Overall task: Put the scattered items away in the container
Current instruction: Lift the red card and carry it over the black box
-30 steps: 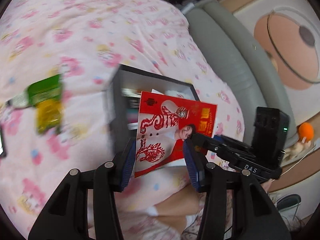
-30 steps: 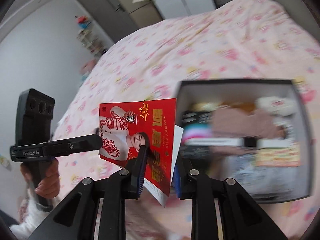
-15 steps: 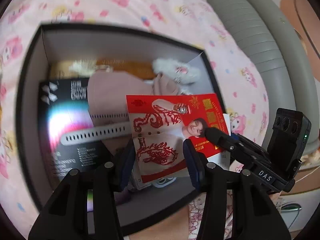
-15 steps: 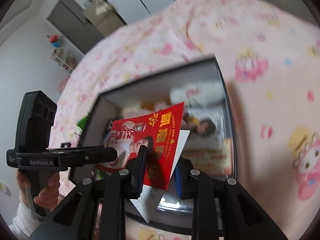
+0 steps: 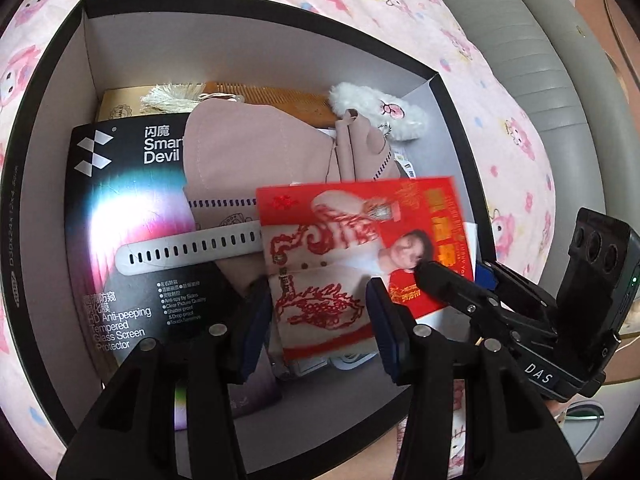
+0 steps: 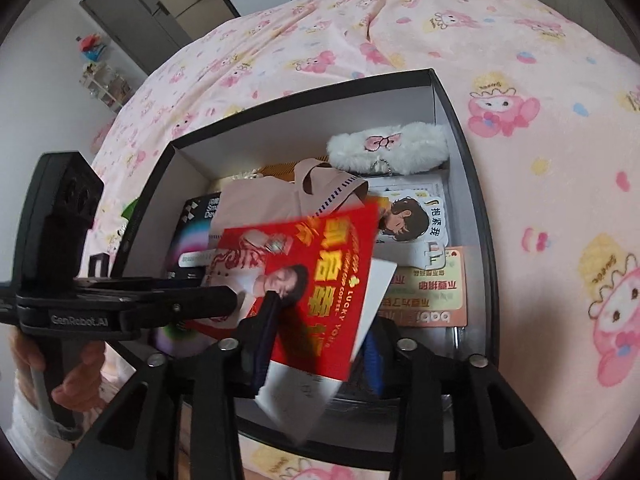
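Note:
The black box (image 5: pixel 256 4) lies open on the bed, with a black screen-protector pack (image 5: pixel 120 220), a pink pouch (image 5: pixel 248 152), a wooden comb (image 5: pixel 280 98) and a white fluffy clip (image 5: pixel 380 116) inside. Over it hangs a red printed card (image 6: pixel 312 280) with a white sheet behind it, blurred. It sits between the fingers of my right gripper (image 6: pixel 316 344), whose jaws are opening, with a gap beside the card. My left gripper (image 5: pixel 316 320) hovers open above the box, holding nothing. The card (image 5: pixel 360 248) shows beyond its fingers.
A pink cartoon-print bedspread (image 6: pixel 520 80) surrounds the box (image 6: pixel 304 96). A grey padded bed edge (image 5: pixel 540 60) runs along the right. A sticker card (image 6: pixel 412 216) and an orange card (image 6: pixel 428 292) fill the box's right side. A green item (image 6: pixel 130 208) lies just outside its left wall.
Both grippers came down from beside the box to right over it, bringing the card along. The right jaws have spread apart and the card now looks blurred between them.

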`<move>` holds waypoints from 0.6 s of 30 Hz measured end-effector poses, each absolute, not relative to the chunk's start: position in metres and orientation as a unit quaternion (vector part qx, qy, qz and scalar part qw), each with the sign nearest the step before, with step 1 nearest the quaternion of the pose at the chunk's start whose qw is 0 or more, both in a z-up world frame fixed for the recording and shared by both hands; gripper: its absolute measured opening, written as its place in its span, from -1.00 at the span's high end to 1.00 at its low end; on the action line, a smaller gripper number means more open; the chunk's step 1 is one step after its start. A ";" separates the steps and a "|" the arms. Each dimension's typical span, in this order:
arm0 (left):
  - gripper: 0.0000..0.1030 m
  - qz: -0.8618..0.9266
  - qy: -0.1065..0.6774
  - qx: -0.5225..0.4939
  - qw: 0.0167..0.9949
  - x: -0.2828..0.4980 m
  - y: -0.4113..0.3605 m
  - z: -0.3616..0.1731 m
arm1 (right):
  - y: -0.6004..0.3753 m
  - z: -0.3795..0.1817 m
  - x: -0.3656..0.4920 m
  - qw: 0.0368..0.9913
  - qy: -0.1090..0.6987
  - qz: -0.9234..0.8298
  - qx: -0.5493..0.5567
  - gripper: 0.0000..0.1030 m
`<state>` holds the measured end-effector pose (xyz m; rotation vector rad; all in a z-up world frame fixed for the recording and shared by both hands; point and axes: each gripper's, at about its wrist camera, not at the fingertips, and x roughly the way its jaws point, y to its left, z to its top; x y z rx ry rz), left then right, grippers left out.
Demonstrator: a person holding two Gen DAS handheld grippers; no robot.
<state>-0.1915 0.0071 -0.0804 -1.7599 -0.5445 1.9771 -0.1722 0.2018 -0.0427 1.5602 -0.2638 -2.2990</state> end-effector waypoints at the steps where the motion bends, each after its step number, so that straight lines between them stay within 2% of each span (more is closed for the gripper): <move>1: 0.08 0.716 -0.198 -0.633 0.216 -0.191 0.005 -0.080 | 0.202 -0.040 -0.171 0.167 -0.087 -0.817 0.545 0.31; 7: 0.08 0.735 -0.205 -0.616 0.196 -0.195 -0.007 -0.071 | 0.202 -0.024 -0.164 0.140 -0.044 -0.846 0.513 0.31; 11: 0.08 0.747 -0.182 -0.613 0.182 -0.205 -0.005 -0.071 | 0.207 -0.020 -0.166 0.125 -0.036 -0.847 0.515 0.31; 18: 0.08 0.761 -0.171 -0.598 0.185 -0.234 0.000 -0.066 | 0.199 0.003 -0.195 0.142 -0.015 -0.852 0.504 0.31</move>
